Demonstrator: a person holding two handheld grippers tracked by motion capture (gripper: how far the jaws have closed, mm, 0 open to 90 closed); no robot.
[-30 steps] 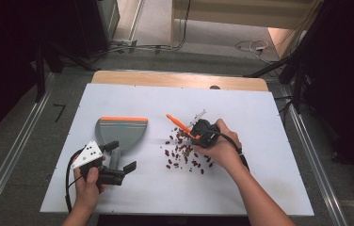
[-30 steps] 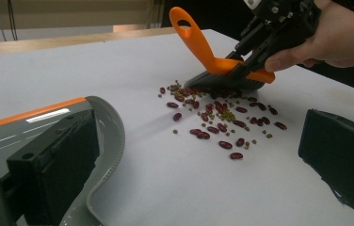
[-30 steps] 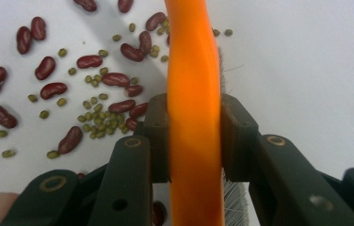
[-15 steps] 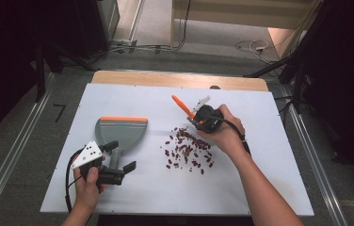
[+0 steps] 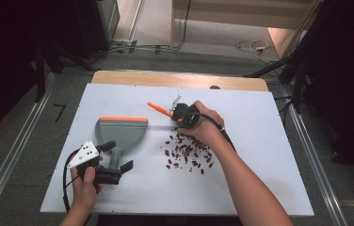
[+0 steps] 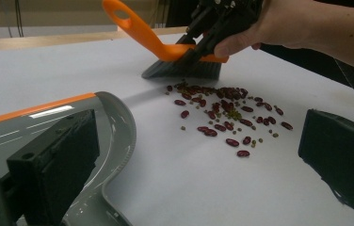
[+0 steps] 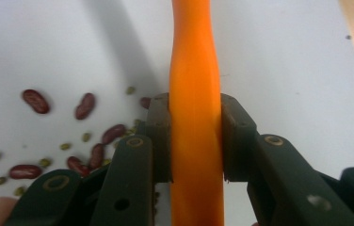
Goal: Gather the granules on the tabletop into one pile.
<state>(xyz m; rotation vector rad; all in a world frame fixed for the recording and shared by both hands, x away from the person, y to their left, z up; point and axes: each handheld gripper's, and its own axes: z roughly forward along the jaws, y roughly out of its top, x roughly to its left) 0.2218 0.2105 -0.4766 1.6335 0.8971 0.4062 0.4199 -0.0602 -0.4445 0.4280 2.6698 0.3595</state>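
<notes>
1. Bristles of the small hand brush with the orange plastic handle sit on the white tabletop at the far edge of the scatter of dark red kidney beans and small green beans. You hold it there, I judge, so that a stroke toward the dustpan rakes the whole scatter along rather than splitting it.

2. Your right tool is clamped on the orange handle. In the right gripper view the pads press it from both sides, with the handle running straight up between them, which gives you a firm lever for sweeping.

3. Your left tool stands wide around the grip of the grey plastic dustpan with the orange front strip. In the left gripper view one black pad lies over the pan's grip and the other stands well apart at the right, so nothing is squeezed. It looks placed to steady the pan as a stop for the beans.

4. The dustpan lies flat on the tabletop, well to the left of the beans.

5. The beans look dry and loose: glossy oblong red ones mixed with a few tiny round green ones, densest just beside the bristles and thinning toward you. They will likely roll and skip, so a low, slow stroke suits them.
</notes>
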